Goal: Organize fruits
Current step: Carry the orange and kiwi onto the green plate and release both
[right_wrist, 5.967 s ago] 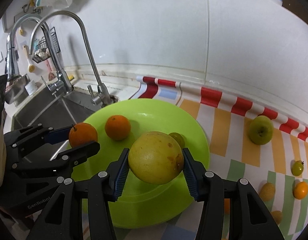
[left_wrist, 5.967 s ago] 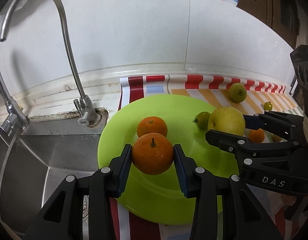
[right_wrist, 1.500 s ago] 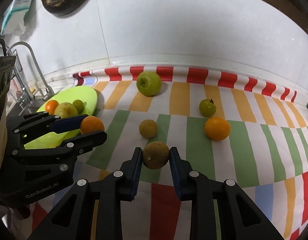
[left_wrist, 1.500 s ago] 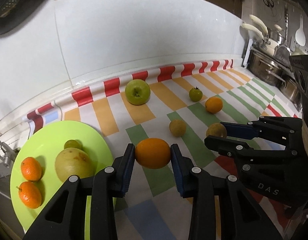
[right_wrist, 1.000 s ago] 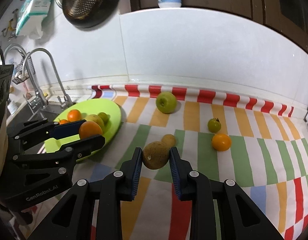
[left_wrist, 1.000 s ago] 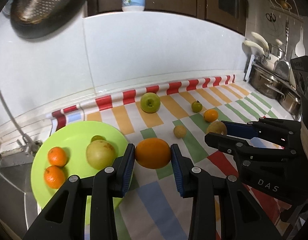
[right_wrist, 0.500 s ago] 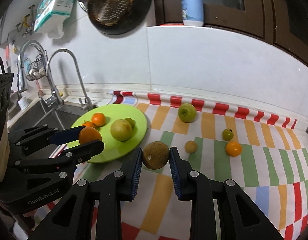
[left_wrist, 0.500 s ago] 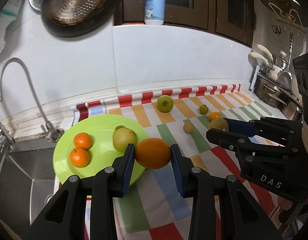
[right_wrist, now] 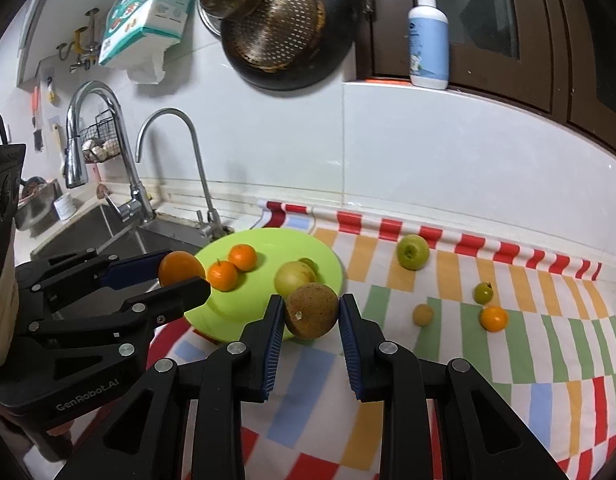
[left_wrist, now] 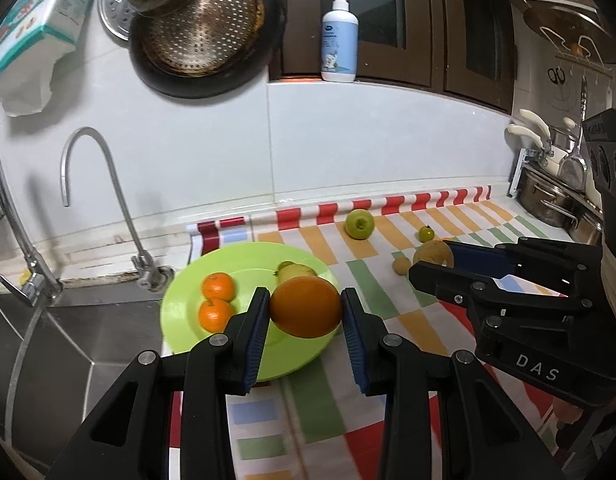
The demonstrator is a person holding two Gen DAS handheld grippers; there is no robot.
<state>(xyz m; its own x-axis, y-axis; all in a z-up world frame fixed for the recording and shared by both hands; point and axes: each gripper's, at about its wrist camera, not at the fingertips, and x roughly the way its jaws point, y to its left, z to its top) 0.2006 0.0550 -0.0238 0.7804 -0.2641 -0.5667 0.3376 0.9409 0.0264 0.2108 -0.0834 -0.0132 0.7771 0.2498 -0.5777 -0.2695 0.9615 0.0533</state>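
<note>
Black-fingered and blue-padded, the left gripper [left_wrist: 304, 312] is clamped on an orange [left_wrist: 305, 307], held in the air in front of the lime-green plate [left_wrist: 179, 320]. On that plate lie two small mandarins [left_wrist: 217, 286] side by side (one nearer the wall, one nearer the camera), a pale yellow-green pear-like fruit [right_wrist: 295, 276] and a small green fruit just behind it. The plate sits on a striped tablecloth [left_wrist: 320, 408] next to the steel sink [left_wrist: 87, 336] with its curved tap [left_wrist: 107, 184].

The right gripper [right_wrist: 311, 316] pinches a rough brown round fruit [right_wrist: 312, 310], lifted above the cloth near the plate's right edge. Farther out on the cloth, well apart from each other, rest a green apple [right_wrist: 412, 252], a small green tomato [right_wrist: 483, 293], a small orange fruit [right_wrist: 494, 318] and a little tan fruit [right_wrist: 423, 315]. On the wall above hang a dark pan with a perforated strainer [right_wrist: 283, 28]; a pump bottle [right_wrist: 428, 36] stands on the ledge.
</note>
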